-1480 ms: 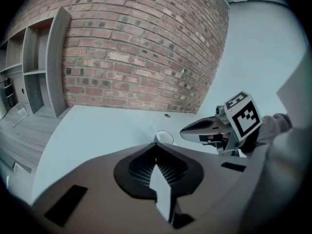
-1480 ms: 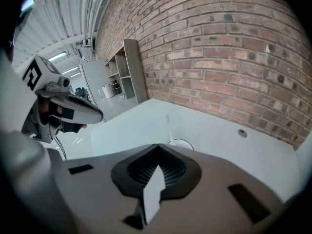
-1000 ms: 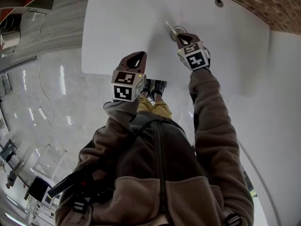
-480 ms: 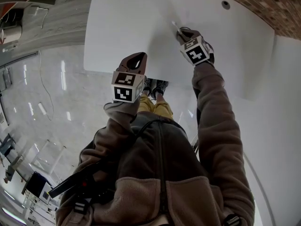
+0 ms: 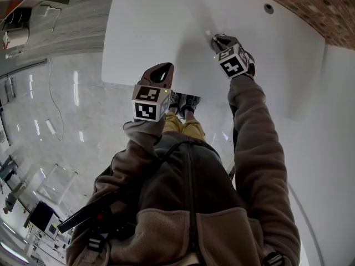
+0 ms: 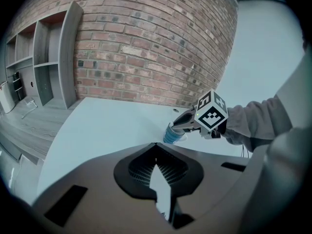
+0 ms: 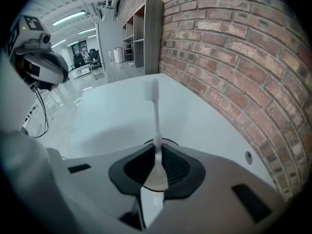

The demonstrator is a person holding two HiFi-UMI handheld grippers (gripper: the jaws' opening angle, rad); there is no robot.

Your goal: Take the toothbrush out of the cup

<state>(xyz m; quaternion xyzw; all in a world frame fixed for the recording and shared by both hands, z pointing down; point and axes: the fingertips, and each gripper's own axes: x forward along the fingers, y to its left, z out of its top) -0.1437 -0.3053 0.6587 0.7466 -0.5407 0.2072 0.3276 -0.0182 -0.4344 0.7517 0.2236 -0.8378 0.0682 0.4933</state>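
Open-plan office or lab space: curved brick wall, grey open shelving, white counter, glossy pale floor, ceiling strip lights.

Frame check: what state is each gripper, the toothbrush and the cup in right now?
right gripper: jaws shut on the toothbrush handle.
left gripper: jaws together, nothing between them.
toothbrush: gripped, head pointing away from the jaws; can't tell if it has cleared the cup.
cup: upright on the table.
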